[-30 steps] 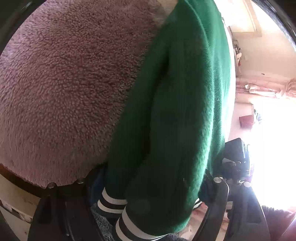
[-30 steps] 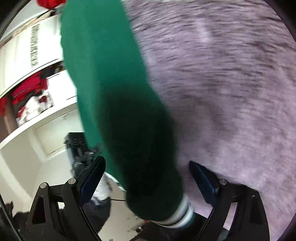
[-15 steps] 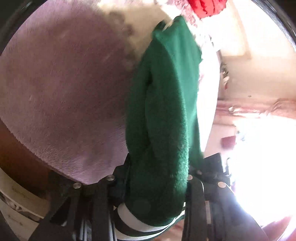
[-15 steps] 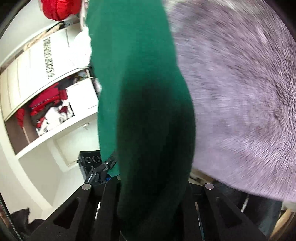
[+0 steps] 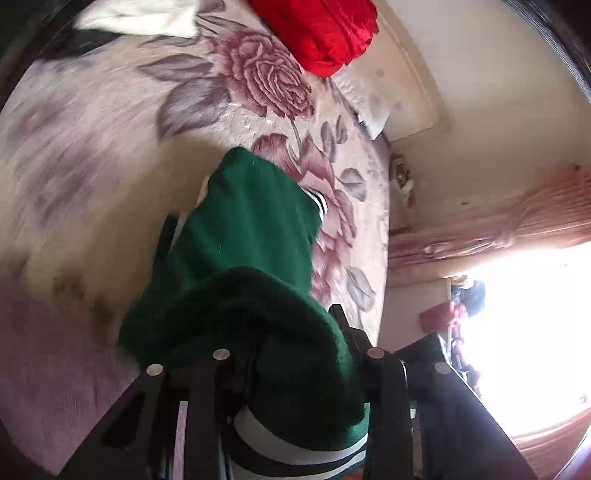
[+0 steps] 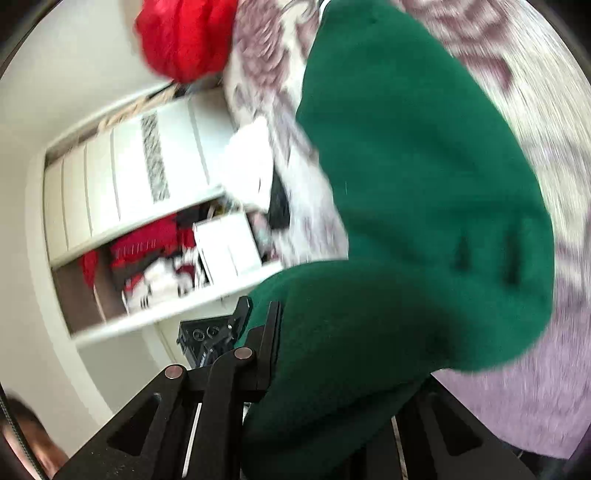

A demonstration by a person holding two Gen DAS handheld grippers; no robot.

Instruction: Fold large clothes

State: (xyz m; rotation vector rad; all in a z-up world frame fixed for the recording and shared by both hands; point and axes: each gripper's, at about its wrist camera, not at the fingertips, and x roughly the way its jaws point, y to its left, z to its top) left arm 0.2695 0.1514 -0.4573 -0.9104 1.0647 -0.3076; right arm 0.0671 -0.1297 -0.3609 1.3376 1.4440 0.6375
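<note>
1. Left wrist view is losing the left gripper's [image 5: 295, 373] fingertips under a thick roll of the green sweater [image 5: 251, 236]; the jaws are standing narrow and pinching that fabric, with a black-and-white striped hem [image 5: 295, 443] bunching just below the grip.
2. Right wrist view is blurring heavily; the right gripper [image 6: 332, 369] is clamping nearly closed on the green sweater [image 6: 406, 184], which is covering its right finger completely, so only the left finger is showing.
3. From each gripper the sweater is stretching forward and away, its long axis running along the fingers' line toward the bed; a striped cuff [image 5: 317, 201] is peeking out at the far end in the left view.
4. Beneath and ahead of the grippers a rose-patterned fleece blanket [image 5: 110, 147] is spreading, with a red bundle [image 5: 325, 29] lying at its far edge.
5. Left of the right gripper a white wardrobe [image 6: 129, 177] is standing open over cluttered shelves; right of the left gripper pink curtains [image 5: 498, 218] are framing a window washed out by glare.
</note>
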